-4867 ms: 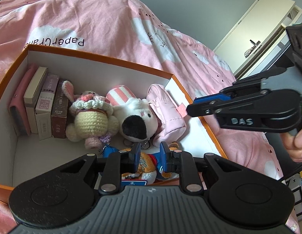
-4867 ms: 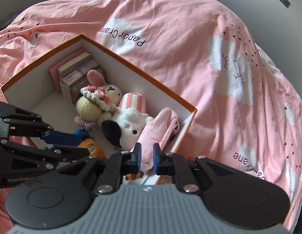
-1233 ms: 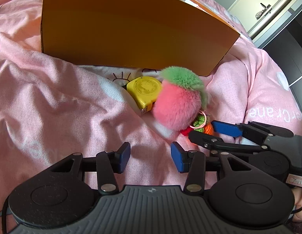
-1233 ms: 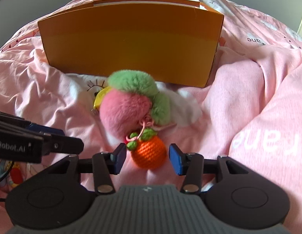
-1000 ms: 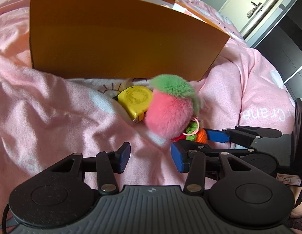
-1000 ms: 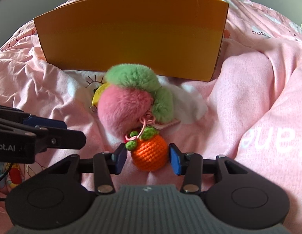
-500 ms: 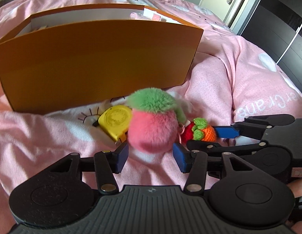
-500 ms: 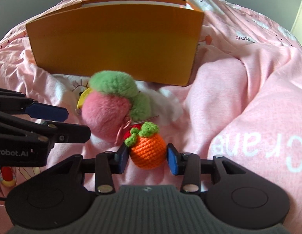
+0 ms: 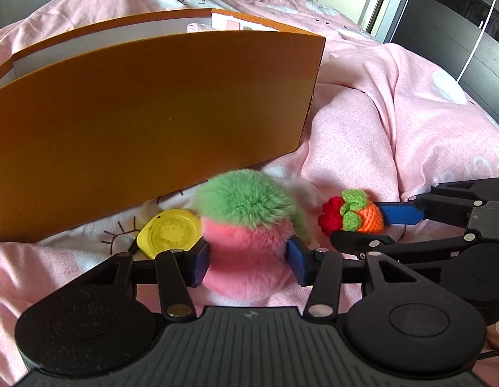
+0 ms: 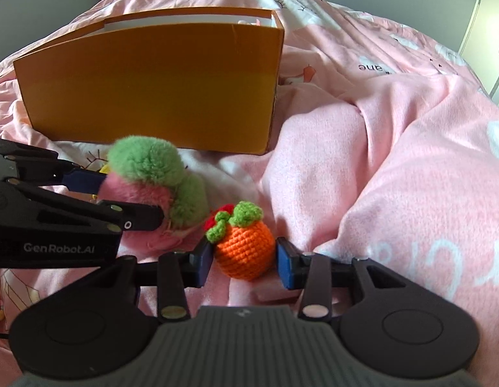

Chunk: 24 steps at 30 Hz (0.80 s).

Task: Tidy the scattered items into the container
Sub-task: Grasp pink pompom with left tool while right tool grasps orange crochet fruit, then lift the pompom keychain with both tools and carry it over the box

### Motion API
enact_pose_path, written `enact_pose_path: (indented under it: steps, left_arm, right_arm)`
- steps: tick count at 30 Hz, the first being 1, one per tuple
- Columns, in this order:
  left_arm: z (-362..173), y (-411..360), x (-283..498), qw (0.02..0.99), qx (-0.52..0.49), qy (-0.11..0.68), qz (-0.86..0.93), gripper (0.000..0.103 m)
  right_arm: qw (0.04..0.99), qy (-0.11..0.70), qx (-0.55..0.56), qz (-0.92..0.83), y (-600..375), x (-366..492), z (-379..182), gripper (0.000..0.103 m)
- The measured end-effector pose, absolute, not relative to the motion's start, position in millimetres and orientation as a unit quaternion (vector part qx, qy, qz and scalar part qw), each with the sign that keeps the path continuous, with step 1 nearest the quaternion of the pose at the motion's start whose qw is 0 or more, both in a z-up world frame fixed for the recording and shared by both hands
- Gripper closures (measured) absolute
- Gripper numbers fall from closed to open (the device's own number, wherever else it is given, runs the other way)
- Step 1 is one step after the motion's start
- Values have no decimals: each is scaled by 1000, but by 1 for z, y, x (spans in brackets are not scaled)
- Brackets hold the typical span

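A fluffy pink pom-pom with a green top (image 9: 246, 235) lies on the bed in front of the orange box (image 9: 152, 113). My left gripper (image 9: 247, 262) is open around it, and the fur brushes both pads. A yellow tape measure (image 9: 168, 233) lies just left of the pom-pom. My right gripper (image 10: 244, 262) is shut on an orange crochet fruit with green leaves (image 10: 244, 248), with a red crochet piece (image 9: 330, 221) attached to it. In the right wrist view the left gripper (image 10: 130, 198) flanks the pom-pom (image 10: 143, 174). The box's inside is hidden.
The orange box (image 10: 146, 90) stands close behind the items, its tall near wall facing me. Pink duvet (image 10: 394, 177) bulges in thick folds to the right. A door and dark wardrobe (image 9: 459, 32) stand at the far right.
My left gripper slid forward and rolled, so the pom-pom now sits between its wider jaws. The right gripper's pads narrowed onto the orange fruit, which now sits apart from the pom-pom.
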<state>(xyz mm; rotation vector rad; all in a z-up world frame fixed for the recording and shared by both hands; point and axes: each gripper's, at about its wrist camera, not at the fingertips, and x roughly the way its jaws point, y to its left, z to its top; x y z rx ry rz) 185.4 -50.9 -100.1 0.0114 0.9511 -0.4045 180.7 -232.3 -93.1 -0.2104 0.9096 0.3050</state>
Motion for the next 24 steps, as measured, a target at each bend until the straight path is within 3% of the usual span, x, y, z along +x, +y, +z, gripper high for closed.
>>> enact_pose_path:
  steps: [18,24]
  left_arm:
    - [-124,-45,214,850,-66,475,-216,43]
    - [-120,-44,210,856,-66,463,-221,54]
  right_arm:
    - [871,464,-45,154,-244,199,-112,59]
    - [873,461,-41,155,-244,197,-111,59]
